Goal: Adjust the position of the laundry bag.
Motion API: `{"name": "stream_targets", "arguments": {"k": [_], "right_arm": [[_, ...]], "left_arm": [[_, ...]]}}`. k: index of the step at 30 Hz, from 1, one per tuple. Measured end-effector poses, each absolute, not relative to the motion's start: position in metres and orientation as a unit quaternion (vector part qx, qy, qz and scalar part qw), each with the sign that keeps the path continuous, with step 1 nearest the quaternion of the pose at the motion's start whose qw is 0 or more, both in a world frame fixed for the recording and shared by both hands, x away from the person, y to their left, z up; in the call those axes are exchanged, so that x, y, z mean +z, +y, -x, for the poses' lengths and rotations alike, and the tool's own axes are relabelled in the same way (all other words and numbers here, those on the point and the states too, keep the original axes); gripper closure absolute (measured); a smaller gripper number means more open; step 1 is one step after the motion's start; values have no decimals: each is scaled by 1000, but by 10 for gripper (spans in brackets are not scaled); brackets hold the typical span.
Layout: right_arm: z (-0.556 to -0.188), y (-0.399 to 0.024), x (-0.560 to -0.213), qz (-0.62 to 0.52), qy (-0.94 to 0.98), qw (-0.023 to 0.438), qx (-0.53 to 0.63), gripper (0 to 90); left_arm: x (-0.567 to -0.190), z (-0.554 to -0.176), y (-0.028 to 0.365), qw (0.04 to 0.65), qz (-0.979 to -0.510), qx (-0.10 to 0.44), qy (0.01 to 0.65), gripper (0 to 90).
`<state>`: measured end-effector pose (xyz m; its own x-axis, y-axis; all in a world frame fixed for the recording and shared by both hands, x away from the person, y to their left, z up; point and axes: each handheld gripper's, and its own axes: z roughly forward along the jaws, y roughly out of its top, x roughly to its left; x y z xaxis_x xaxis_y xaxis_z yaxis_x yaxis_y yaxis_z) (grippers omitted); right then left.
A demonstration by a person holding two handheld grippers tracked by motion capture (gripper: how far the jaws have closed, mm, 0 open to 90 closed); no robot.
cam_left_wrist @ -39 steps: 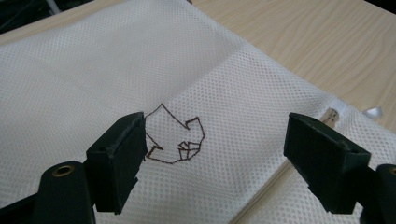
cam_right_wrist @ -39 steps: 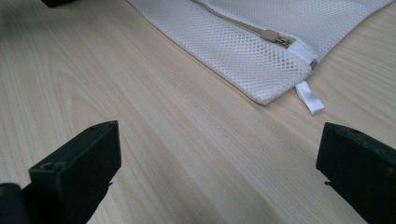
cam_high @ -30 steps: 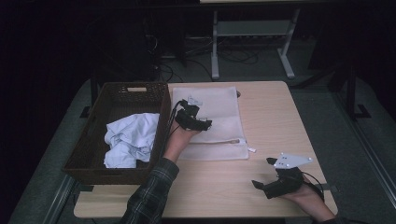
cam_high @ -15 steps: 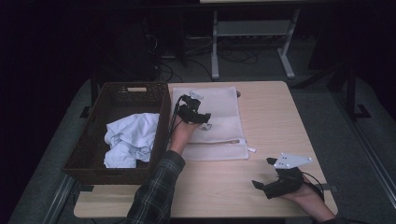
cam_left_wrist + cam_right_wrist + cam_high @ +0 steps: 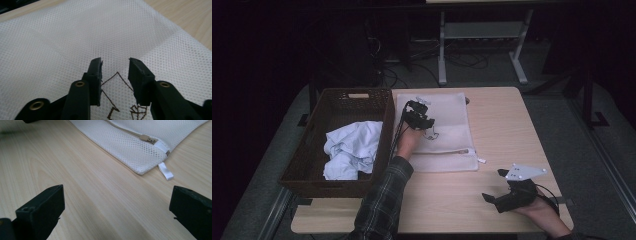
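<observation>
A white mesh laundry bag (image 5: pixel 449 120) lies flat on the wooden table, its zipper (image 5: pixel 447 152) along the near edge. My left gripper (image 5: pixel 424 120) hovers low over the bag's middle, by a dark printed mark (image 5: pixel 117 77). Its jaws have just been closing; a narrow gap remains and the mesh (image 5: pixel 75 37) lies flat beneath my left gripper (image 5: pixel 115 65), not pinched. My right gripper (image 5: pixel 493 185) rests at the table's near right, jaws wide open over bare wood. In the right gripper view, my right gripper (image 5: pixel 117 195) faces the bag's corner (image 5: pixel 140 147) and its white tab (image 5: pixel 166 171).
A dark wicker basket (image 5: pixel 302 165) stands at the table's left, right beside the bag, with a crumpled pale blue cloth (image 5: pixel 349 147) inside. Bare tabletop (image 5: pixel 502 125) stretches right of the bag. Beyond the far edge are a metal frame and cables on the floor.
The left gripper has slid a little farther over the bag and sunk toward it, and its jaws have narrowed. The right gripper has stayed put.
</observation>
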<state>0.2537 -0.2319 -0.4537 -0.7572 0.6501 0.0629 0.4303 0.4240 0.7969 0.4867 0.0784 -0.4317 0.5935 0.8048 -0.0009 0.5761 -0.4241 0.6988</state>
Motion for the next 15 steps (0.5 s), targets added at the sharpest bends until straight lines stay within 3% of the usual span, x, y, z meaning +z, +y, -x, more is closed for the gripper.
{"name": "stream_targets", "arguments": {"k": [15], "right_arm": [[-253, -231, -455, -322, 835, 128, 427, 0]], "left_arm": [[-450, -498, 78, 331, -831, 149, 422, 880]]}}
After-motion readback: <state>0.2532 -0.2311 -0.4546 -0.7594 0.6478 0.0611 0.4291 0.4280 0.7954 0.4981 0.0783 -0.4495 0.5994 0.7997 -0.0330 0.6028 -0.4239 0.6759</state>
